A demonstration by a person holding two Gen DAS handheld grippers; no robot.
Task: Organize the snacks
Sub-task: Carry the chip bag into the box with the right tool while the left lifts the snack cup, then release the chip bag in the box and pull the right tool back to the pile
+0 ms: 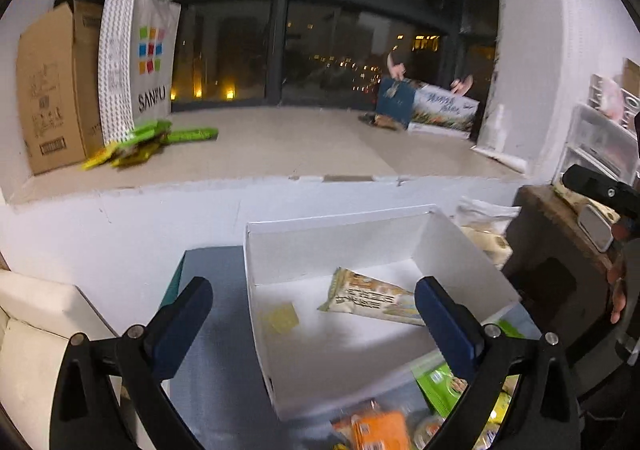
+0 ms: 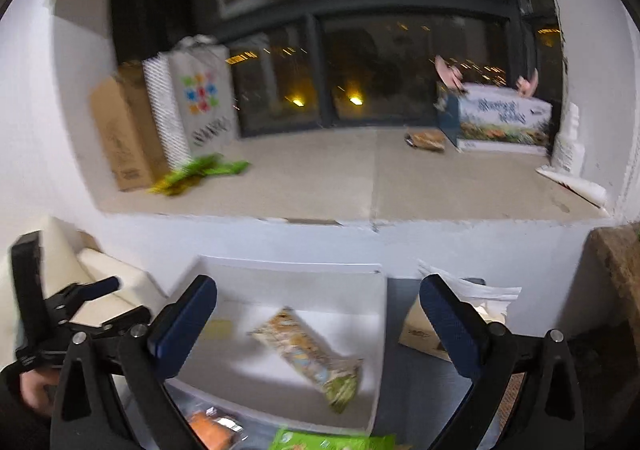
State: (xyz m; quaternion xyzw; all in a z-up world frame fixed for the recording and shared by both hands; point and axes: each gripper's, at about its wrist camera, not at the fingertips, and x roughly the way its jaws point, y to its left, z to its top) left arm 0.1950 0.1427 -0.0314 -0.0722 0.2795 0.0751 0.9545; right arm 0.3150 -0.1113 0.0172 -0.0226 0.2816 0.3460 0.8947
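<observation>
now both my left hand-held gripper (image 1: 314,316) and right hand-held gripper (image 2: 318,320) gape empty over the white box (image 1: 340,242), snack bar (image 1: 372,300) lying inside just ahead, so next i reach back for the loose snacks (image 1: 380,428) below.

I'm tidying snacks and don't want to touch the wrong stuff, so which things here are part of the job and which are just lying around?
Part of the job:
white box
snack bar in the box
orange packet
green packet

Just lying about:
cardboard carton
shopping bag
tissue box

Unclear: green wrappers on the ledge.
</observation>
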